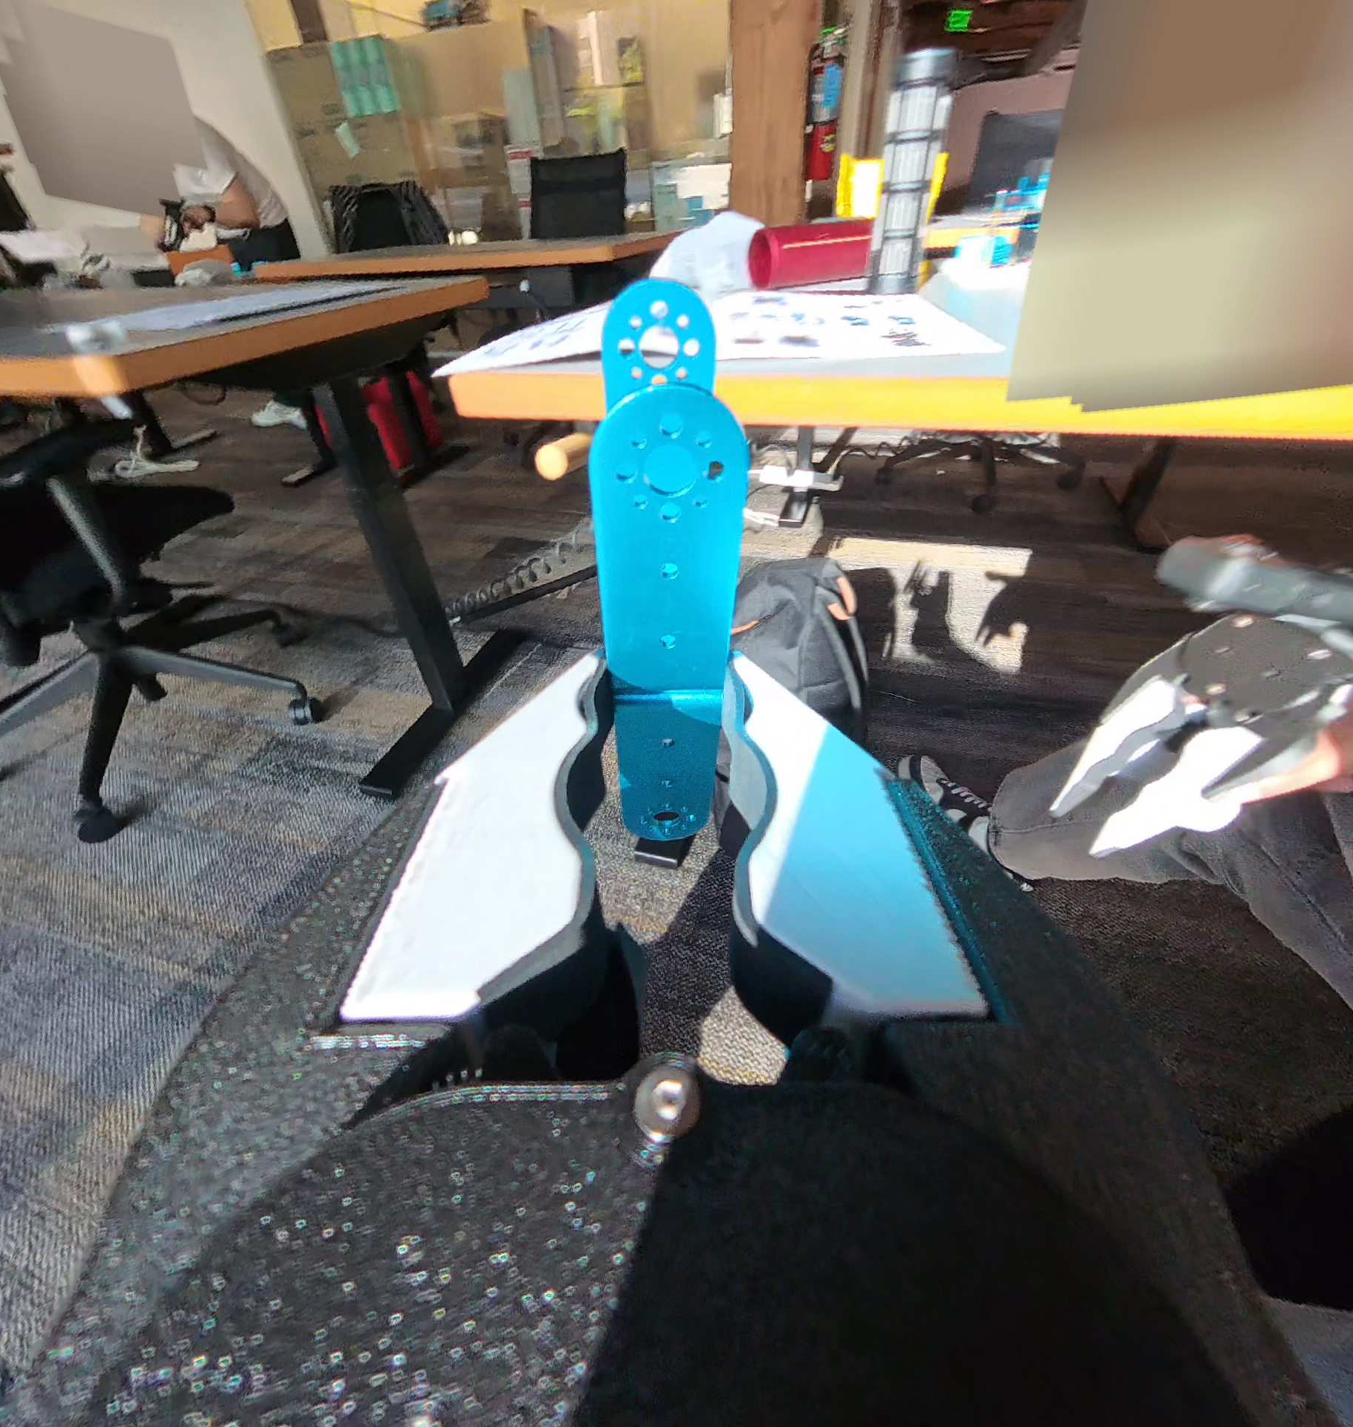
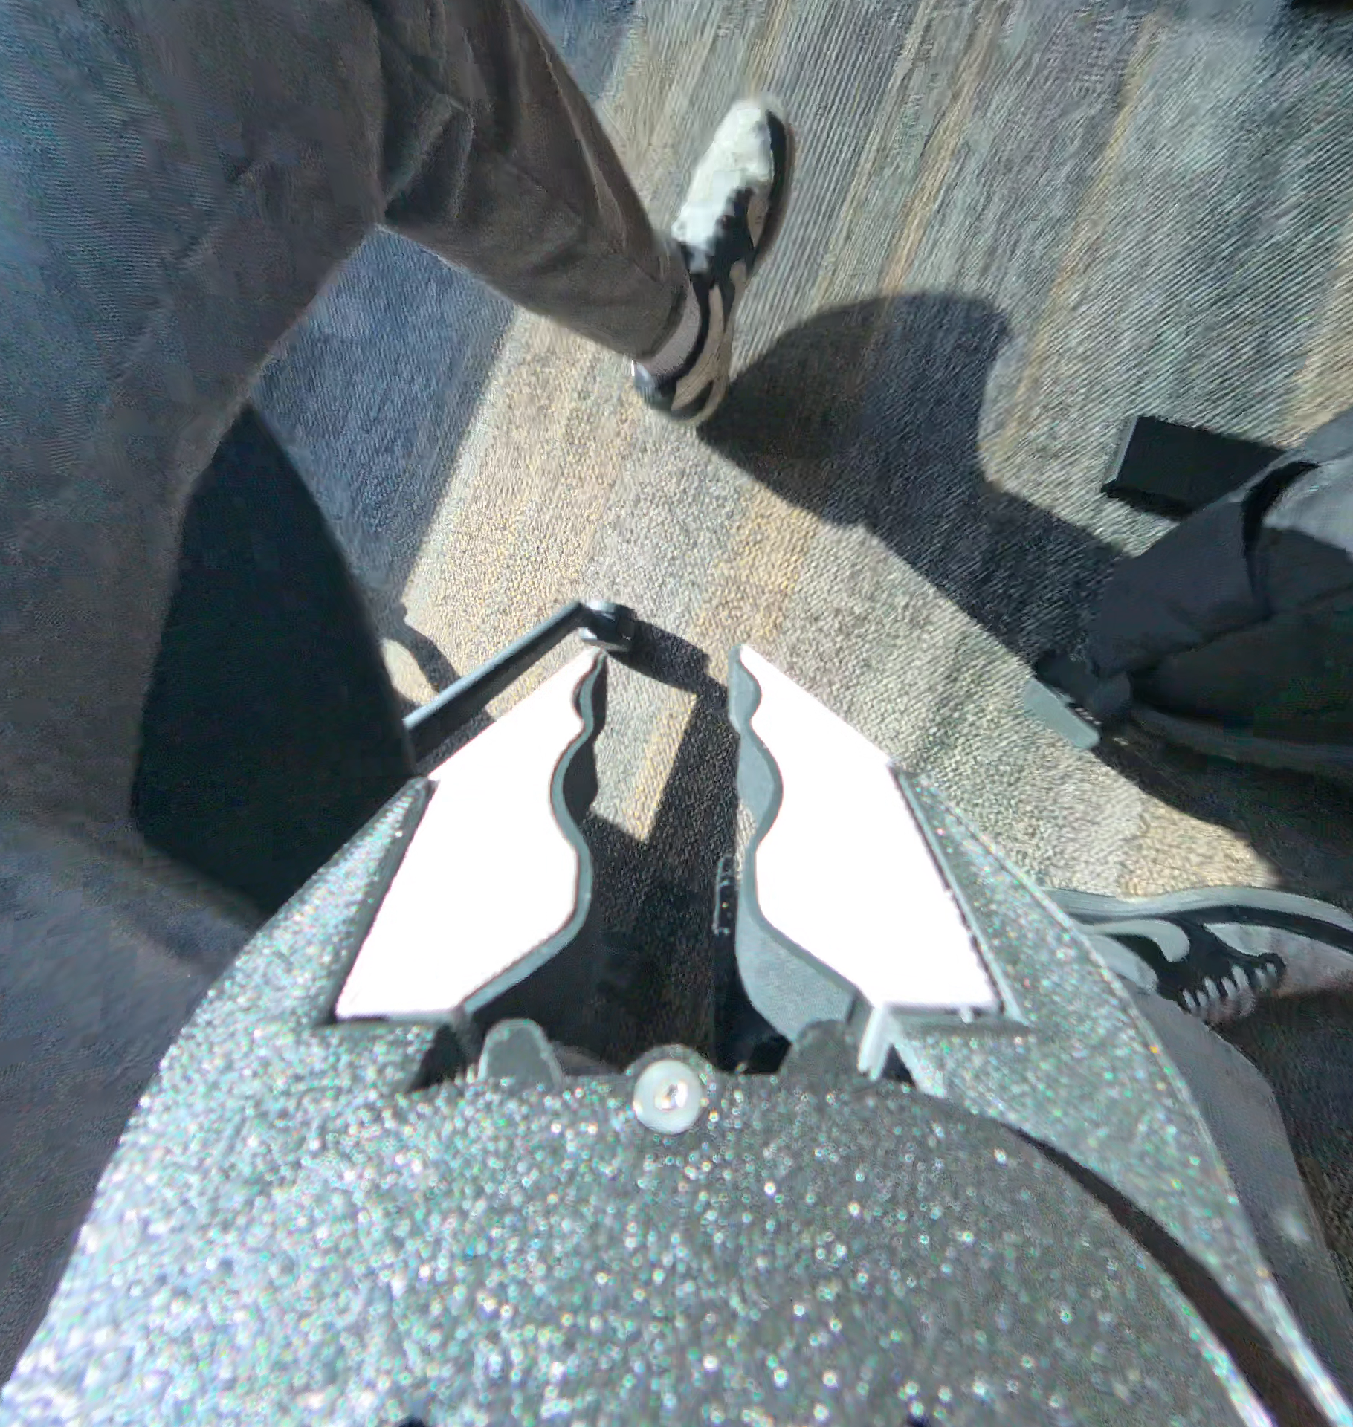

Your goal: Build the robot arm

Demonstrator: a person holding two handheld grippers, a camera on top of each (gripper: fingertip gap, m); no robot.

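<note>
My left gripper (image 1: 667,673) is shut on a blue metal U-shaped bracket (image 1: 667,540) with round hole patterns. The white fingers (image 1: 503,834) clamp the bracket's folded base from both sides. Its two arms stand upright above the fingertips, one behind the other. The bracket is held in the air above the carpet. My right gripper (image 2: 669,656) is open and empty, pointing down at the sunlit carpet (image 2: 735,540). It also shows in the left wrist view (image 1: 1121,780) at the right, held in a hand above a person's knee, apart from the bracket.
A black backpack (image 1: 805,641) lies on the floor behind the bracket. Desks (image 1: 812,394) and a black office chair (image 1: 79,571) stand around. A person's leg and shoe (image 2: 724,255), a second shoe (image 2: 1214,950), a chair caster (image 2: 608,621) and a dark bag (image 2: 1214,587) surround the right gripper. My hands' fingertips stand some 35 cm from each other.
</note>
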